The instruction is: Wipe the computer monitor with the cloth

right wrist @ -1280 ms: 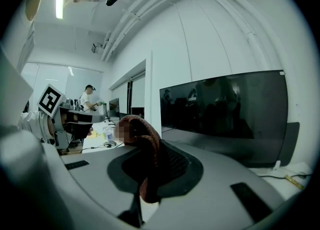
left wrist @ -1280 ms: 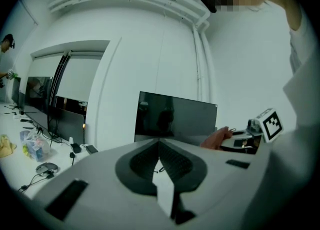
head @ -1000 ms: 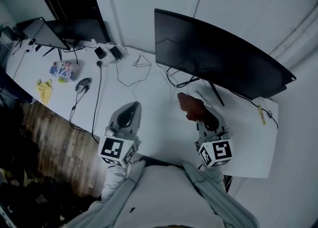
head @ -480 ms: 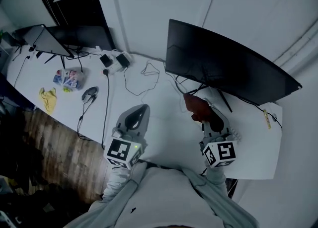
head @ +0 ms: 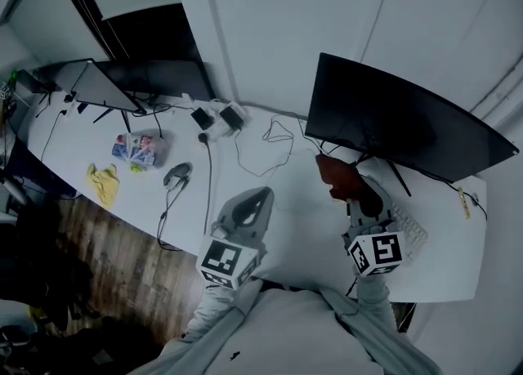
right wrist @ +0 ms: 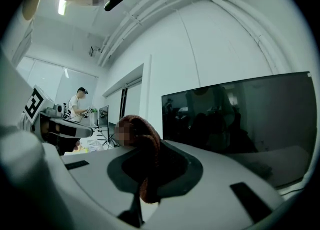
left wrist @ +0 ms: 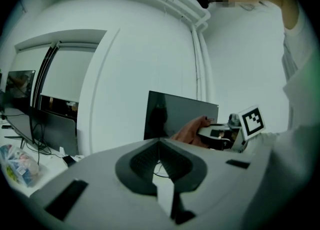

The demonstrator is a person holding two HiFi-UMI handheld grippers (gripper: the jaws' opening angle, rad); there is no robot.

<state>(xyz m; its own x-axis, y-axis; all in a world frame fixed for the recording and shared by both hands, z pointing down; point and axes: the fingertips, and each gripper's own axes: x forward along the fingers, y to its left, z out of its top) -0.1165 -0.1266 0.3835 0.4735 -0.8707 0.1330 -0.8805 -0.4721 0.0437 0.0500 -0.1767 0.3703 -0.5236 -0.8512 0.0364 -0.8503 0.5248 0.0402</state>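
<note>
— What are the tongs doing?

— Your right tongs (head: 353, 191) are clamped on the reddish-brown cloth (head: 336, 172). It bunches up out of the tips and a fold hangs down between them. Your left tongs (head: 261, 195) are pressed together at the tips with nothing in them.

— And the monitor?

— The monitor (head: 402, 127) stands at the back right of the white bench (head: 298, 230), its dark screen facing you. You hold the cloth near the screen's lower left corner, just below its bottom edge. I can't tell whether it touches the glass.

— Where is there room to move?

— Bare bench lies between your two tongs. It also runs ahead of the left ones, as far as a loop of cables (head: 265, 146) near the wall (head: 270, 30). Your right side is tighter. A keyboard (head: 413, 236) lies just beside your right tongs, and the stand legs (head: 394, 173) splay close by the cloth. Past the keyboard the bench's right edge is near. Its front edge runs under the back of both tongs.

— And the far left?

— A mouse (head: 176, 173), a packet (head: 137, 150), a yellow rag (head: 102, 182) and a second screen (head: 100, 83) sit well apart from you.
</note>
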